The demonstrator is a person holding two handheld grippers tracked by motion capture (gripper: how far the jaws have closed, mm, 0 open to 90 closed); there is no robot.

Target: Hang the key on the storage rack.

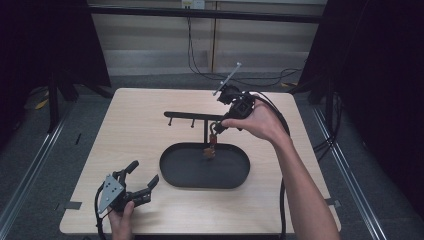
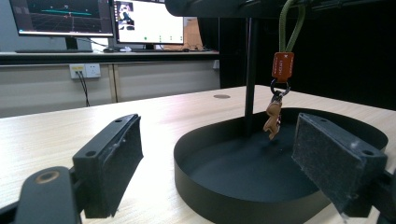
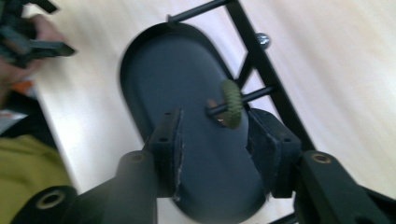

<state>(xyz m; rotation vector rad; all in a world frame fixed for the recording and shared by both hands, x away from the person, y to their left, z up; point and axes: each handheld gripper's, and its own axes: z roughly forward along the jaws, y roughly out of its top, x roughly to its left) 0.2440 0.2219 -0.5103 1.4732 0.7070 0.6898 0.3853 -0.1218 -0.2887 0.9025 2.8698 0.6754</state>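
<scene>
**Keychain on the peg**

My right gripper (image 3: 212, 135) hung open around the green-looped keychain (image 3: 231, 103) on the stand's peg (image 3: 247, 95), above the tray (image 1: 172, 175). Next, I judged, withdrawing cleanly. Left gripper (image 1: 142, 181) waited open near the counter's (image 1: 135, 130) front-left corner.

An oval tray (image 1: 172, 175) sits at the centre of the surface (image 1: 135, 135). A post with a crossbar (image 1: 187, 116) rises from its back edge. A keychain (image 1: 212, 145) hangs from the crossbar over the tray.
</scene>
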